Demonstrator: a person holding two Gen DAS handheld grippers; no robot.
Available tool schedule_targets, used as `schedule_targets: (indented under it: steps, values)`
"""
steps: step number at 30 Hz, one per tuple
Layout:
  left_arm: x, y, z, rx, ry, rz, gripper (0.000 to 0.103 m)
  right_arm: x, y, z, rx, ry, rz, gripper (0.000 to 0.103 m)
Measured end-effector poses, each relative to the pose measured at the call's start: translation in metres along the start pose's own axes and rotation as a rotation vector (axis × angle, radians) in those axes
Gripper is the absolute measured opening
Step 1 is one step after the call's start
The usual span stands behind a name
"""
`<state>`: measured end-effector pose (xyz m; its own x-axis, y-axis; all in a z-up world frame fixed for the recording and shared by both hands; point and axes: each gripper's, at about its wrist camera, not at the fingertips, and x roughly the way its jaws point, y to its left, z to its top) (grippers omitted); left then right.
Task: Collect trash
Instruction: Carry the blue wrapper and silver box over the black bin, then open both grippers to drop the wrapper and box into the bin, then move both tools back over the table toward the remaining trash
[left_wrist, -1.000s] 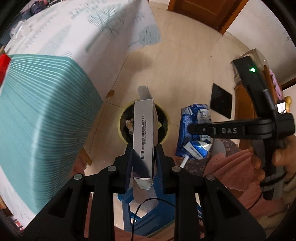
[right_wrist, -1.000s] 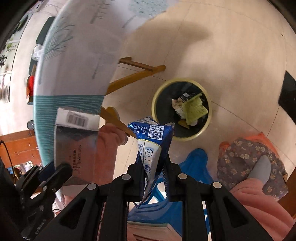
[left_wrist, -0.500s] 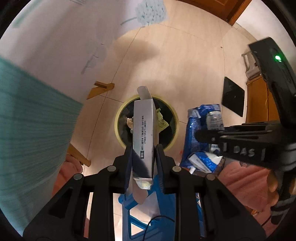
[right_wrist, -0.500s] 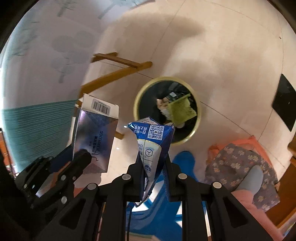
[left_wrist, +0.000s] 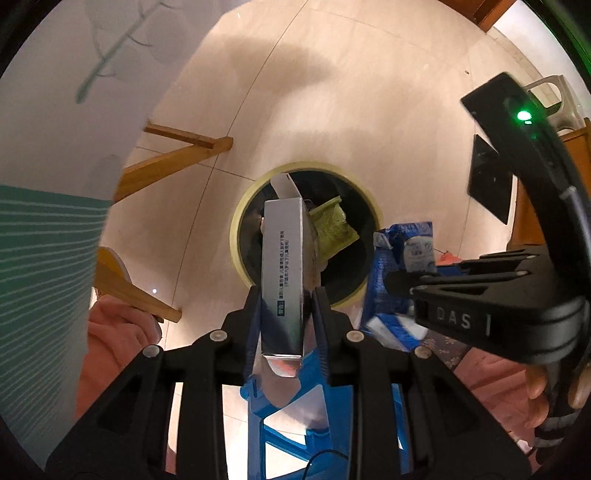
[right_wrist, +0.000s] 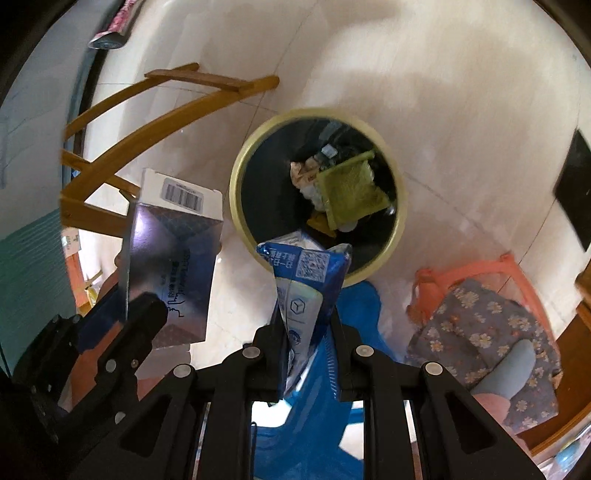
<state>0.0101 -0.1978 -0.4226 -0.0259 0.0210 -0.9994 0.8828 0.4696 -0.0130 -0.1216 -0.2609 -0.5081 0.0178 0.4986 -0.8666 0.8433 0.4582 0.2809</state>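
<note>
My left gripper (left_wrist: 284, 299) is shut on a silver cardboard box (left_wrist: 282, 266), held upright above the round yellow-rimmed trash bin (left_wrist: 236, 236) on the floor. The box also shows in the right wrist view (right_wrist: 170, 266). My right gripper (right_wrist: 306, 321) is shut on a blue and white snack wrapper (right_wrist: 306, 284), held just over the near rim of the bin (right_wrist: 236, 206). The wrapper also shows in the left wrist view (left_wrist: 399, 266). The bin holds a green packet (right_wrist: 351, 192) and crumpled paper.
A table with a white and teal cloth (left_wrist: 44, 251) and wooden legs (left_wrist: 173, 162) stands to the left. A blue plastic stool (left_wrist: 295, 413) is below the grippers. A person's legs in pink and floral fabric (right_wrist: 480, 325) are at the right. A dark mat (left_wrist: 491, 184) lies on the floor.
Both grippers have moved down and closer to the bin, which now looks larger and sits right under the box and the wrapper. Both still hold their items.
</note>
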Motion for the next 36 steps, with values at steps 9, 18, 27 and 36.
schedule_targets:
  steps: [9, 18, 27, 36]
  values:
    - [0.031, 0.003, 0.012, -0.029, 0.068, -0.022, 0.026, 0.017, -0.007, 0.016, 0.033, -0.031, -0.034, 0.065]
    - [0.029, 0.011, 0.009, -0.066, 0.041, -0.006, 0.059, 0.004, -0.016, 0.009, -0.017, -0.097, -0.166, 0.065]
    - [-0.001, 0.015, -0.004, -0.108, -0.011, -0.018, 0.059, -0.027, 0.001, -0.019, -0.088, -0.184, -0.194, 0.065]
    - [-0.049, 0.014, -0.031, -0.137, -0.031, -0.022, 0.059, -0.071, 0.013, -0.063, -0.044, -0.204, -0.177, 0.065]
